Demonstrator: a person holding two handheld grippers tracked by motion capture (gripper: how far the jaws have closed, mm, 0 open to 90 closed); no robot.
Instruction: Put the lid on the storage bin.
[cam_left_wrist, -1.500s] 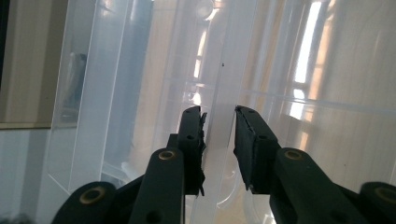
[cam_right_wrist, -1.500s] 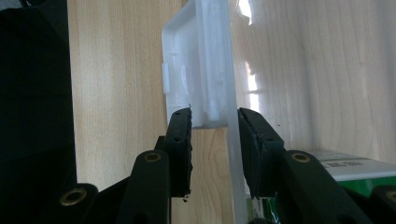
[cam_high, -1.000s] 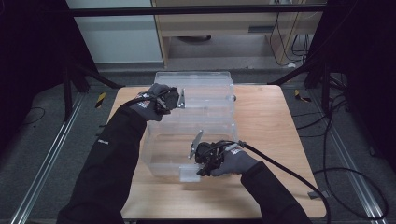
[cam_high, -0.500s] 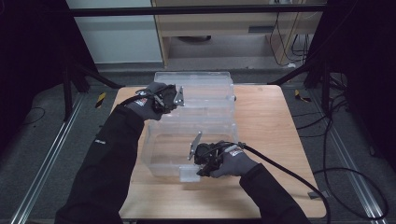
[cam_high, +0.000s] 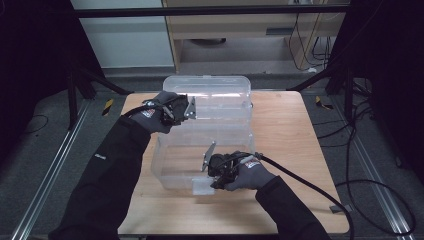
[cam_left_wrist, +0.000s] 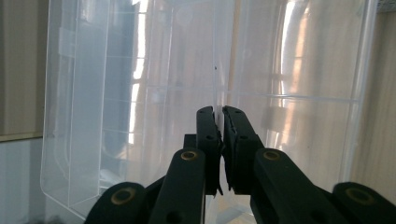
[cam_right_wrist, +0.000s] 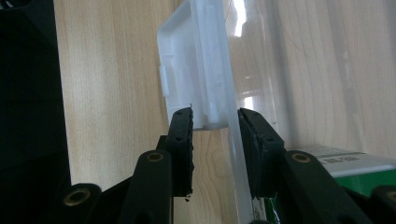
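The clear plastic box sits mid-table toward the far edge, its lid raised because my left tongs, jaws just closing, pinch the lid's thin edge, while my right tongs clamp the front latch near the table's front edge to steady it.

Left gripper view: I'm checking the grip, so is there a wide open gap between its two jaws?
No: the left gripper has its jaws nearly together, pinching a thin clear wall of the plastic box.
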